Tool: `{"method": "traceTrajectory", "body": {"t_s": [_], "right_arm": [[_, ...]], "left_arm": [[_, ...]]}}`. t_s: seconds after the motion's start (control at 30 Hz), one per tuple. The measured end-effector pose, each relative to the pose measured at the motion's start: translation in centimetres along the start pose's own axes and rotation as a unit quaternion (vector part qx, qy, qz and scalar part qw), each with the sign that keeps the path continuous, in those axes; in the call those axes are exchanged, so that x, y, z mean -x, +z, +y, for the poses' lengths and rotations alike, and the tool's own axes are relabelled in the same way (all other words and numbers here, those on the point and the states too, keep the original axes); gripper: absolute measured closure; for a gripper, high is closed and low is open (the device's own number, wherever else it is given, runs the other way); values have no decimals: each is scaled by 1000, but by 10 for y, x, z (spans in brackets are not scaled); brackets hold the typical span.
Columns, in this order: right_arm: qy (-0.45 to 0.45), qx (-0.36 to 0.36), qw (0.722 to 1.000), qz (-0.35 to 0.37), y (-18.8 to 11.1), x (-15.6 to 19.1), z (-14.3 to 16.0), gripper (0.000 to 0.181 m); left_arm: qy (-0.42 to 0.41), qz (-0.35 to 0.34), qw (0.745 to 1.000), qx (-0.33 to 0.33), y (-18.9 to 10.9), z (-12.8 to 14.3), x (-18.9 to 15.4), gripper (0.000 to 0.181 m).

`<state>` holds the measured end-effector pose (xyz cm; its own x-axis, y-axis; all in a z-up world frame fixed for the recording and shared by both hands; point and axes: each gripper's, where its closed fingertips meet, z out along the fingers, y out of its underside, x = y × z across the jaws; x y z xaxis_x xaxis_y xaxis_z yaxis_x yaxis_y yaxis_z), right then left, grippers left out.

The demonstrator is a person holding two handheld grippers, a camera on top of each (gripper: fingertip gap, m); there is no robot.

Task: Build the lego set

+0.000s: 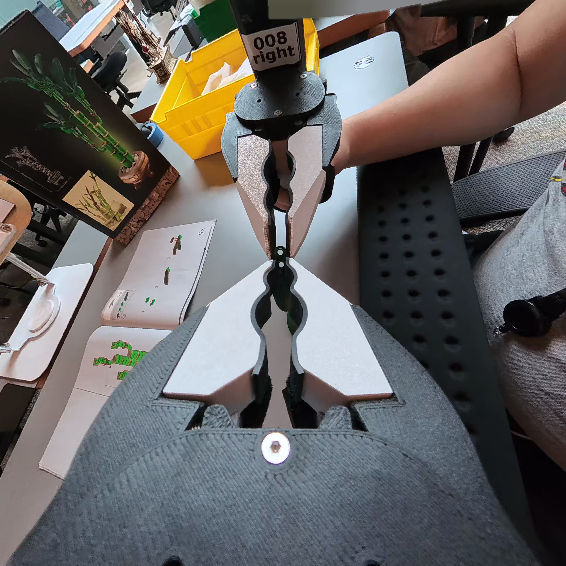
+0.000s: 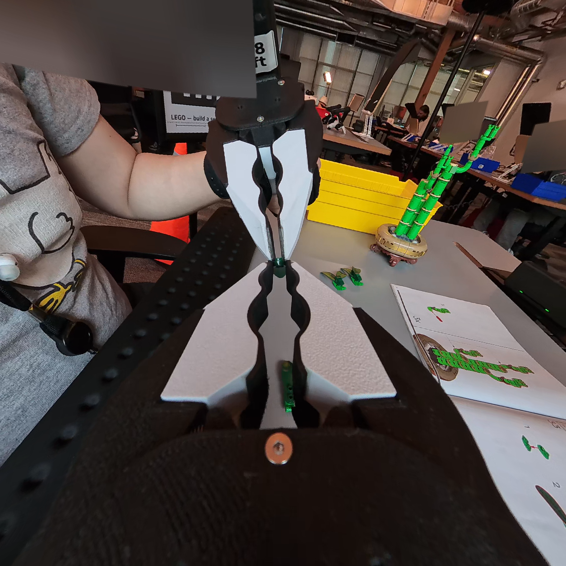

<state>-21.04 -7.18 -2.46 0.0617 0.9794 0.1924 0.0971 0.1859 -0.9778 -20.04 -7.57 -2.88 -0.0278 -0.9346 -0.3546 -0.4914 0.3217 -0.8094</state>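
My two grippers meet tip to tip above the grey table. My left gripper is shut on a dark green leaf piece that lies between its pads; the leaf's holed end sticks out into the right gripper's tips. In the right wrist view my right gripper is shut on the dark green piece, with the left gripper pressed against it from above. A bright green piece shows deep between the right fingers; I cannot tell if it is gripped.
A green bamboo model in a gold pot stands at the back right, with small leaf assemblies before it. An open instruction booklet, yellow bin, set box and black perforated panel surround the work spot. My two grippers' fingertips are within a few centimetres of each other.
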Motion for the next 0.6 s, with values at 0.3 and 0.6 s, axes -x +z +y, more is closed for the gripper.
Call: {"method": "traceTrajectory", "body": {"t_s": [0.3,0.6], "right_arm": [[4,2,1000,1,1,-2,3,168],[63,187,980,-14,-14,-12,87,159]], "left_arm": [[-7,-9,1000,-1,-1,2,4,179],[-15,-18,999,22,-2,15,8,178]]}}
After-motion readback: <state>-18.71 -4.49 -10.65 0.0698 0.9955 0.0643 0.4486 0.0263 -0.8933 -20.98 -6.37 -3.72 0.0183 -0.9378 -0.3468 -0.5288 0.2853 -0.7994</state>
